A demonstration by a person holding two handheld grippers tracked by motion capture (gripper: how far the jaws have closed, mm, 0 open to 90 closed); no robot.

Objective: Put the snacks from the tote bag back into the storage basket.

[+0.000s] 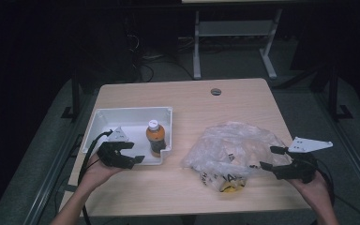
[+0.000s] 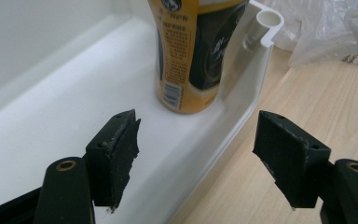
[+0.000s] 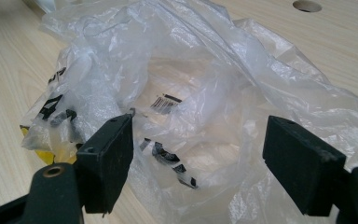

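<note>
An orange drink bottle (image 1: pixel 155 138) with a white cap stands upright in the right end of a white tray (image 1: pixel 104 119). Close up, the bottle (image 2: pixel 191 51) rises just beyond my left gripper (image 2: pixel 196 156), which is open and empty over the tray's near rim (image 2: pixel 235 123). In the high view that left gripper (image 1: pixel 135 152) sits at the tray's front edge, left of the bottle. A crumpled clear plastic bag (image 1: pixel 232 150) with black and yellow print lies on the table. My right gripper (image 1: pixel 272 158) is open at the bag's right side; the bag (image 3: pixel 205 93) lies between and beyond its jaws (image 3: pixel 198 163).
The wooden table (image 1: pixel 192 101) has a round cable hole (image 1: pixel 216 91) near its far edge. A white table frame (image 1: pixel 234 33) stands on the floor beyond. Bare tabletop lies between tray and bag and along the near edge.
</note>
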